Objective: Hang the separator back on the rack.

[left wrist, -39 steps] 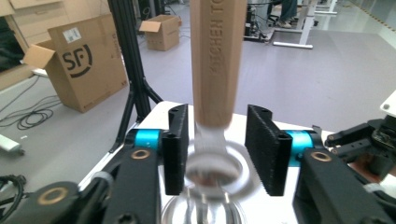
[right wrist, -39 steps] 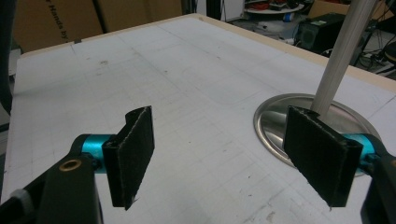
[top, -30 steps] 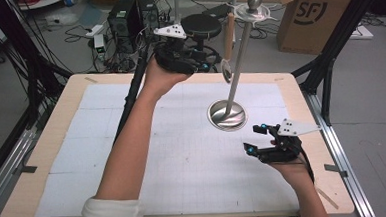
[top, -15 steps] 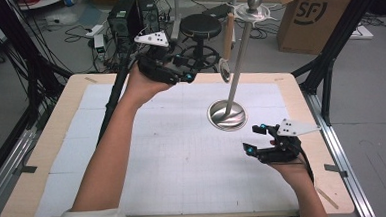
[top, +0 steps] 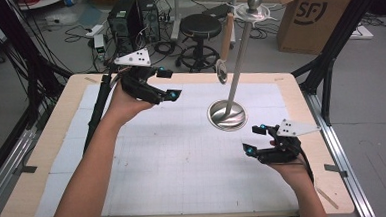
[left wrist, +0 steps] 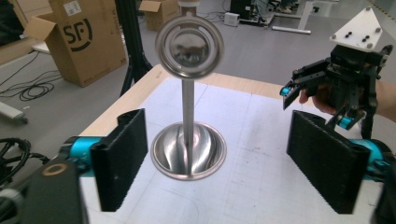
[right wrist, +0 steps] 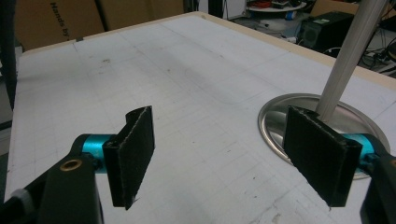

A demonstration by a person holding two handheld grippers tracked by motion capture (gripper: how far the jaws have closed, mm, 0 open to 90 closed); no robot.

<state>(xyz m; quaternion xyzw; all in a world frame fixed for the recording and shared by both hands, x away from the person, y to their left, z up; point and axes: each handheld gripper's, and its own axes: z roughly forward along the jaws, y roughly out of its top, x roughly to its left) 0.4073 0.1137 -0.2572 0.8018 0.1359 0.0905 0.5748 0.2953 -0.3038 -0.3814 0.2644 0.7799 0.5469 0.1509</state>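
In the high view, one metal stand [top: 227, 114] is seen on the table [top: 48, 161], right of centre, with one spoon [top: 222, 69] hanging from its top. Two grippers are counted: the left gripper [top: 168, 82] is held raised over the far left of the table, its jaws just opened wide with nothing between them; the right gripper [top: 255, 139] is rested near the stand's base, jaws spread and empty. One cardboard box [top: 316, 17] marked "SF" is seen behind.

In the left gripper view, the stand [left wrist: 188, 149] is framed between wide jaws, apart from both, and "SF" is read on a box [left wrist: 77, 39].

In the right gripper view, wide, empty jaws are seen, with the stand's base [right wrist: 280, 116] just beyond.
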